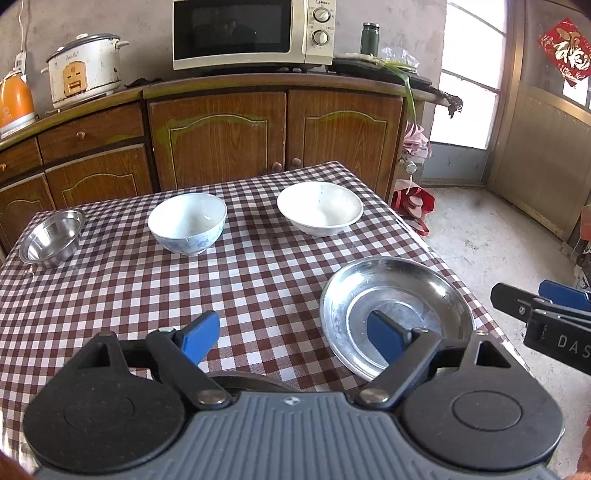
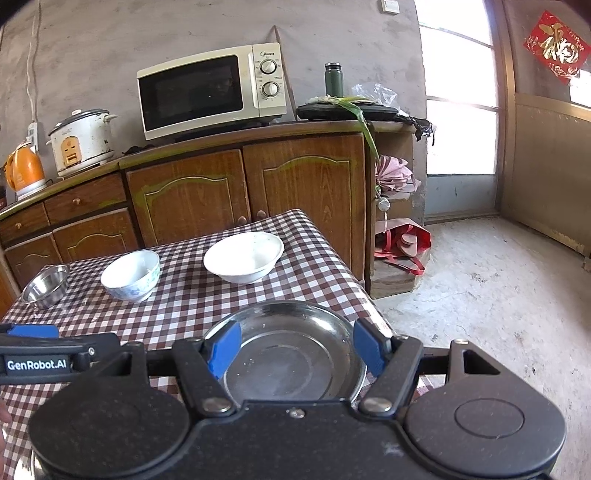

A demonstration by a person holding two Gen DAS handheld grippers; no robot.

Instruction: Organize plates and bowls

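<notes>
On the checked tablecloth (image 1: 258,280) lie a small steel bowl (image 1: 51,238) at the far left, a white bowl with blue pattern (image 1: 186,223), a plain white bowl (image 1: 319,206) and a shallow steel plate (image 1: 406,291) near the right edge. My left gripper (image 1: 291,338) is open above bare cloth, its right finger (image 1: 386,339) overlapping the plate's left side. In the right wrist view my right gripper (image 2: 297,349) hangs open over the steel plate (image 2: 291,369), a blue pad at each side, gripping nothing. The two bowls (image 2: 131,275) (image 2: 243,260) stand farther back.
A wooden cabinet (image 1: 221,136) behind the table carries a microwave (image 1: 255,33), a rice cooker (image 1: 86,70) and an orange kettle (image 1: 14,103). Right of the table's edge there is concrete floor (image 2: 480,295) with a red bag (image 2: 402,243). A dark rim (image 1: 251,384) shows under my left gripper.
</notes>
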